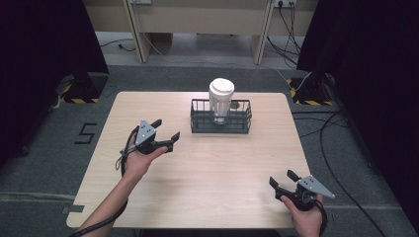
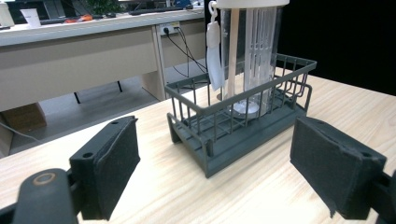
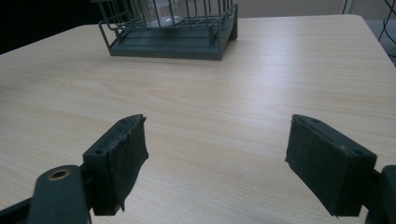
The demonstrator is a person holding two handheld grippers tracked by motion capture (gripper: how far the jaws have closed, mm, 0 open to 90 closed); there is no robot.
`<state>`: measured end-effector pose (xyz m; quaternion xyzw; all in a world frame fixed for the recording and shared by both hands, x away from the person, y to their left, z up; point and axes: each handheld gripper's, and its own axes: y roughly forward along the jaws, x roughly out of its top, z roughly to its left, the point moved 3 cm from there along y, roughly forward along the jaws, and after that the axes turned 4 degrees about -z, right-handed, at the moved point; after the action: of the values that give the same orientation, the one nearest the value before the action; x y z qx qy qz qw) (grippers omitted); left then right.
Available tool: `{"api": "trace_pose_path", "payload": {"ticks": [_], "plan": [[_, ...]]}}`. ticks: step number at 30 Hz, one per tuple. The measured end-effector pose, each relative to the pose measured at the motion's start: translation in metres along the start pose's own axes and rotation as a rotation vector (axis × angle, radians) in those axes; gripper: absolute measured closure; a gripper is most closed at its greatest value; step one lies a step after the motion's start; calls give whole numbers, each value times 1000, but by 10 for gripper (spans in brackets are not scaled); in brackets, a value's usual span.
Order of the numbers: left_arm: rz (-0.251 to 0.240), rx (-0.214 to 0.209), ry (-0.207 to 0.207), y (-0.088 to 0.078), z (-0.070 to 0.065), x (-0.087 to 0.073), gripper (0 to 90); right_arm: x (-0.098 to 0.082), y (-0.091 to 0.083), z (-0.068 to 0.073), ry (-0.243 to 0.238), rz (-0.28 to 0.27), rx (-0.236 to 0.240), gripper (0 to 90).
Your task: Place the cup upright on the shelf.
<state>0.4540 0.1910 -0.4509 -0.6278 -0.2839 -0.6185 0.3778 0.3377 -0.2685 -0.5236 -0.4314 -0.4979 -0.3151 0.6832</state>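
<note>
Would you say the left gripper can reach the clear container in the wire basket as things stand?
Probably yes. The left gripper is open and faces the basket across bare table; the container rises well above the basket's rim, so its upper part is free.

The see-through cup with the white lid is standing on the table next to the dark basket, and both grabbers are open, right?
Not quite. The clear cup with the white lid stands inside the dark wire basket, not beside it; the left gripper view shows its base within the bars. The rest holds: the left gripper and right gripper both have their fingers spread apart.
</note>
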Motion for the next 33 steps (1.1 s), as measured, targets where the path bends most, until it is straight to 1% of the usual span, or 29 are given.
{"api": "trace_pose_path", "payload": {"ticks": [1, 4, 10, 11, 17, 21, 31, 33], "plan": [[1, 6, 0, -4, 1, -2, 149, 0, 0, 0, 0, 0, 0, 207], [8, 8, 9, -9, 2, -6, 148, 0, 0, 0, 0, 1, 0, 209], [22, 14, 9, -18, 4, -14, 148, 0, 0, 0, -1, 3, 2, 209], [22, 14, 9, -18, 4, -14, 148, 0, 0, 0, -1, 3, 2, 209], [23, 26, 7, -30, 7, -18, 148, 0, 0, 0, -1, 1, -2, 210], [26, 42, 1, -41, 11, -22, 148, 0, 0, 0, -5, -1, -6, 211], [33, 57, -12, -56, 14, -32, 148, 0, 0, 0, -5, -1, -9, 213], [33, 64, -21, -61, 16, -35, 148, 0, 0, 0, -5, -2, -9, 213]]}}
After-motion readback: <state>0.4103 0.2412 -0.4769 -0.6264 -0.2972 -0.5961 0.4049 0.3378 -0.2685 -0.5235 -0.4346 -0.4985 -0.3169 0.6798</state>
